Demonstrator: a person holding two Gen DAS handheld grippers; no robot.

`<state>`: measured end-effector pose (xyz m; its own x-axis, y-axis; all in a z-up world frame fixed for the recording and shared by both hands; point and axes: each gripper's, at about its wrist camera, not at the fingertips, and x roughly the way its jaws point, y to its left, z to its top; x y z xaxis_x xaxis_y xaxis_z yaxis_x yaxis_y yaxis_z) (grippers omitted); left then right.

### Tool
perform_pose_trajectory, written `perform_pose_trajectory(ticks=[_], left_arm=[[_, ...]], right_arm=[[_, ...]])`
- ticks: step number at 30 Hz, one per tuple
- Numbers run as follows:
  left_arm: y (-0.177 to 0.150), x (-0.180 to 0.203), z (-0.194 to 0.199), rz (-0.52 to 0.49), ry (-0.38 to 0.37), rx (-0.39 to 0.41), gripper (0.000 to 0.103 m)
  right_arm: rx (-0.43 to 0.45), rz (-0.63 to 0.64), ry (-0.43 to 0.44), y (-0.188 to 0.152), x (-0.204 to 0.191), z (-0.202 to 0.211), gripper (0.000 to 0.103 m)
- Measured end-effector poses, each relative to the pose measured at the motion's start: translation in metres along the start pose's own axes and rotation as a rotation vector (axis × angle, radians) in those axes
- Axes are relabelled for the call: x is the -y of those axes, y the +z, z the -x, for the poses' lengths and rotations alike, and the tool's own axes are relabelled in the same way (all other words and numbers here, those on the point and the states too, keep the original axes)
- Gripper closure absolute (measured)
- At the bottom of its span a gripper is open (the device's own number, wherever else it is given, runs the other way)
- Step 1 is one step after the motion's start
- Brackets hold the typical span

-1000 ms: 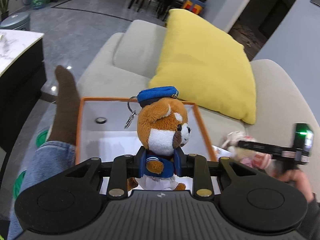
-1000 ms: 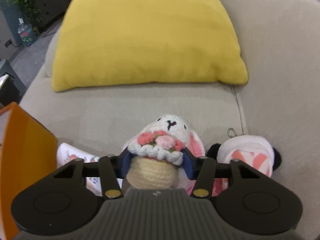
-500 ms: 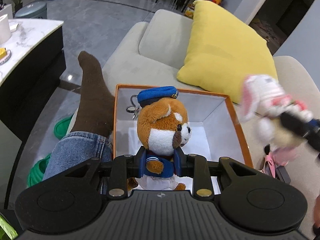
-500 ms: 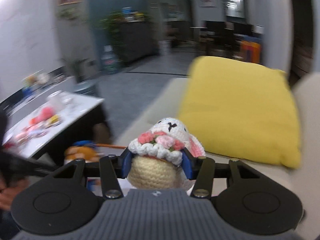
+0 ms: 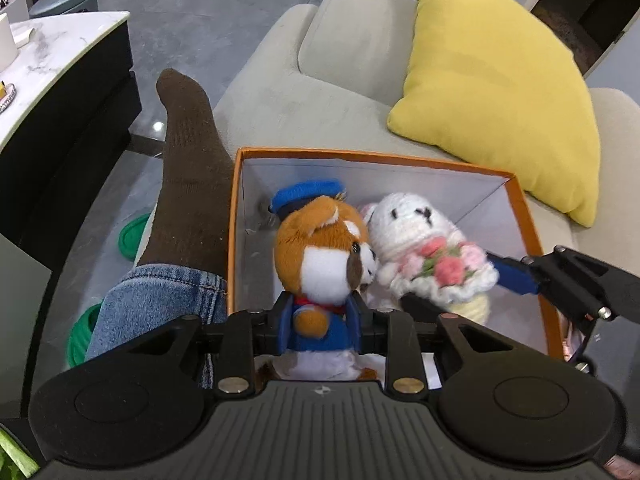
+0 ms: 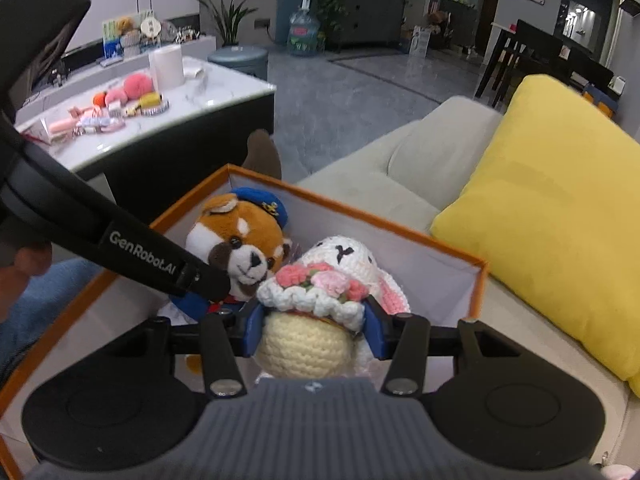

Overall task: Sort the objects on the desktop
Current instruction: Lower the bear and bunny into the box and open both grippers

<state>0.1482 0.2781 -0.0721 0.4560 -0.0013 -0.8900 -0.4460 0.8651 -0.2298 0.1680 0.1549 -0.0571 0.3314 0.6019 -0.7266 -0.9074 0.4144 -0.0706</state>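
My left gripper [image 5: 320, 330] is shut on a red panda plush [image 5: 320, 256] with a blue sailor cap, held inside the orange box [image 5: 372, 155]. My right gripper [image 6: 312, 332] is shut on a white crochet bunny [image 6: 316, 312] with pink flowers, held in the same box [image 6: 352, 210] right beside the panda [image 6: 236, 240]. In the left wrist view the bunny [image 5: 420, 236] touches the panda's face, and the right gripper's fingers [image 5: 516, 276] come in from the right.
The box rests on a beige sofa [image 5: 344, 40] with a yellow cushion [image 5: 500, 80] behind it. A leg in jeans and a brown sock [image 5: 188, 160] lies left of the box. A marble table [image 6: 140, 108] with small toys stands beyond.
My right gripper has swung the bunny from the sofa seat over into the orange box, beside the panda. My left gripper has kept the panda in the box.
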Motion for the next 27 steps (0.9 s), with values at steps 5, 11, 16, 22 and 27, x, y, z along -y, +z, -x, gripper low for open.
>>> perform_pose_trajectory(ticks=[5,11,16,22,27], left_arm=[[0.004,0.007,-0.004,-0.02,0.046,0.016,0.076],[-0.003,0.001,0.016,-0.028,0.014,0.079,0.076],[-0.019,0.001,0.056,-0.076,0.0,0.222,0.075],[-0.032,-0.018,0.065,-0.018,0.08,0.251,0.07],[-0.033,-0.032,0.049,0.033,0.054,0.173,0.069]], right_arm=[[-0.075,-0.013,-0.004,0.0,-0.006,-0.017,0.051],[-0.174,-0.041,-0.006,-0.004,-0.003,-0.027,0.05],[-0.223,-0.02,-0.017,-0.005,-0.006,-0.023,0.048],[-0.192,-0.029,-0.023,-0.005,-0.01,-0.024,0.049],[-0.138,-0.002,-0.009,-0.001,-0.018,-0.029,0.049]])
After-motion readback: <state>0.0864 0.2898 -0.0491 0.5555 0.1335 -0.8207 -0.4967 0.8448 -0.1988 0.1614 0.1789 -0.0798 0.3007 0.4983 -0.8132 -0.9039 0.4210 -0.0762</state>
